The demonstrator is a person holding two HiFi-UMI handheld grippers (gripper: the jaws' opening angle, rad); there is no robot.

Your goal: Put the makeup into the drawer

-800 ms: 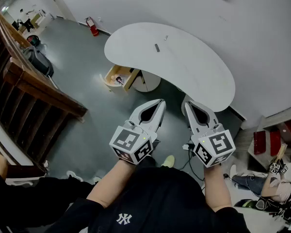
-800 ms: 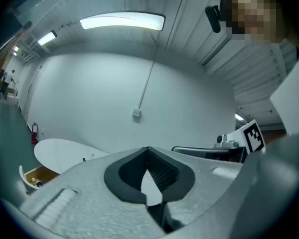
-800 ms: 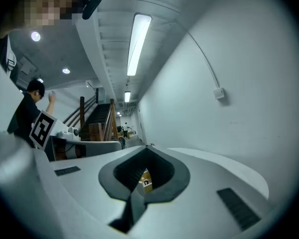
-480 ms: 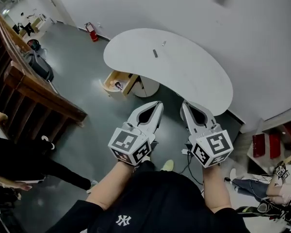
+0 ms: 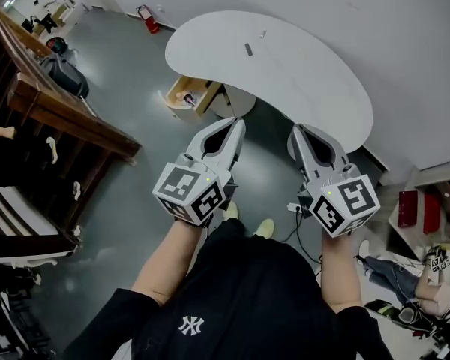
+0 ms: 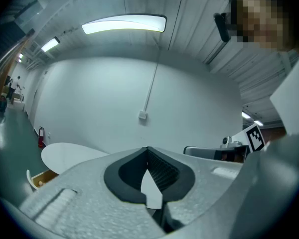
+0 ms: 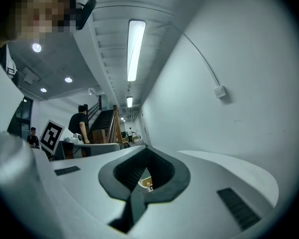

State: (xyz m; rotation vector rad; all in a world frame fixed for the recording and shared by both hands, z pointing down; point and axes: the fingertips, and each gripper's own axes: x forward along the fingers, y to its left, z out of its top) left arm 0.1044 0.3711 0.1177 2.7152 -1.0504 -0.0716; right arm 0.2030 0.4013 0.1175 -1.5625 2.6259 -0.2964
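Left gripper (image 5: 238, 123) and right gripper (image 5: 294, 130), both pressed together and empty, face the white table (image 5: 307, 81) at 12 o'clock, open drawer (image 5: 183, 96) at 11 o'clock.

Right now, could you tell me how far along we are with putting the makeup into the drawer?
Done: the drawer under the white table stands open, with one small thing inside, too small to identify. In hand: nothing; the left gripper and right gripper are both shut and empty, short of the table. Left: a dark item and a light item lie on the tabletop.
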